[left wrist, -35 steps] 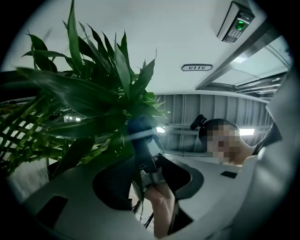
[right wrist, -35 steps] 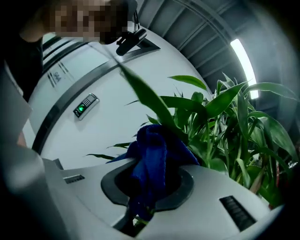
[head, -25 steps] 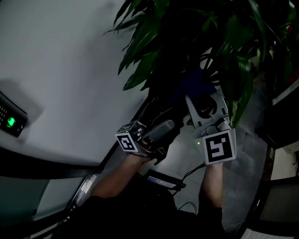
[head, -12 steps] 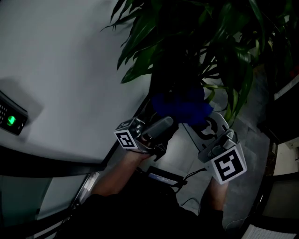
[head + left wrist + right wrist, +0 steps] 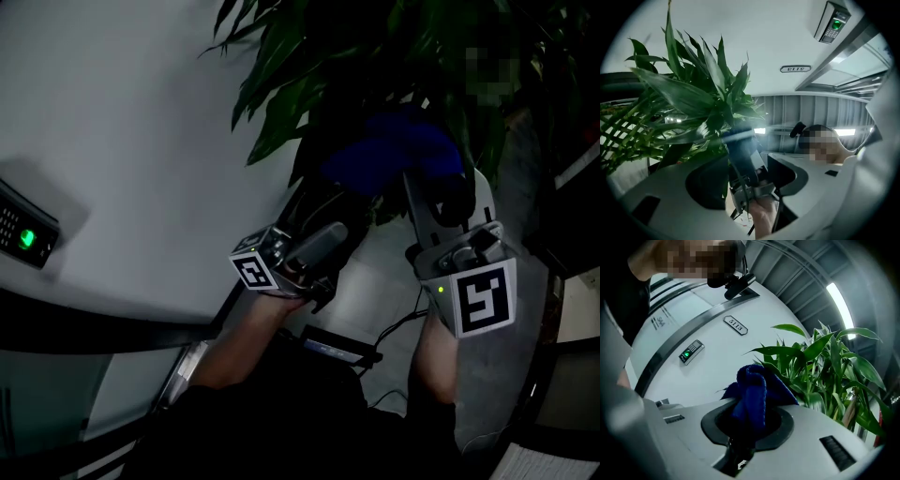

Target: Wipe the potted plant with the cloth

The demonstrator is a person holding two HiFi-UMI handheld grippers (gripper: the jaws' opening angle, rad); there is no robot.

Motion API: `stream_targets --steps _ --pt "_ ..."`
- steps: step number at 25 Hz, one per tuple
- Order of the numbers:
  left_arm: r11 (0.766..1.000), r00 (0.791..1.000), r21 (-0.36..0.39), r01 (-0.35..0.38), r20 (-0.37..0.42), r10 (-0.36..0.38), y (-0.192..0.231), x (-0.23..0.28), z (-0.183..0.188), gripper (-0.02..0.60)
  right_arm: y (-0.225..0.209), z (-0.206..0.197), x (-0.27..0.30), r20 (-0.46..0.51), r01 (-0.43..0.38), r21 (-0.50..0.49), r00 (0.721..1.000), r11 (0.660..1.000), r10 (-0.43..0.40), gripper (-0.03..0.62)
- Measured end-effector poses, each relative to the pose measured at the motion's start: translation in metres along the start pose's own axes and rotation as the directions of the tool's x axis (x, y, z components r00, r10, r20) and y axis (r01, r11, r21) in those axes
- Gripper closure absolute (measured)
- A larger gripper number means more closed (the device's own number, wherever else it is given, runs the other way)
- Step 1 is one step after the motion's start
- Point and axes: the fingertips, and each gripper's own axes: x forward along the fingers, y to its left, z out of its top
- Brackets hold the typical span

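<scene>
Plant [image 5: 375, 75]: long glossy green leaves, standing against the white wall [image 5: 122, 112], top middle of your head view. Blue cloth [image 5: 394, 155] is bunched right at the foliage, clamped in your right gripper [image 5: 747, 427]. Left gripper [image 5: 747, 176] jaws are wide, just been opening, nothing pinched. Only the gripper views show the door plate [image 5: 735, 325], "5113". Keypad [image 5: 23, 239] is lit green.

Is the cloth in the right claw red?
No, the cloth pinched in the right claw is dark blue, as the right gripper view shows.
</scene>
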Motion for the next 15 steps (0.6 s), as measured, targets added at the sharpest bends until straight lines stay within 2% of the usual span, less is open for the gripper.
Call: stream_targets --steps 2,4,7,15 --pt "1.000 1.000 0.004 -0.001 0.004 0.001 -0.001 0.000 0.000 0.324 -0.001 -0.007 0.012 -0.017 0.010 -0.021 1.000 1.000 -0.010 0.514" --pt "1.000 1.000 0.010 0.000 0.010 0.000 -0.002 0.002 0.001 0.324 0.010 -0.026 0.023 -0.080 -0.042 -0.043 0.996 0.998 0.038 0.514" --pt "1.000 1.000 0.024 -0.003 0.013 0.002 -0.006 0.004 0.001 0.314 0.035 -0.054 0.027 -0.159 -0.132 -0.010 0.979 0.991 0.128 0.514" --pt "0.999 0.999 0.031 -0.030 0.018 0.029 -0.003 0.001 0.000 0.287 0.068 -0.067 0.003 -0.190 -0.263 0.046 0.945 0.964 0.267 0.516"
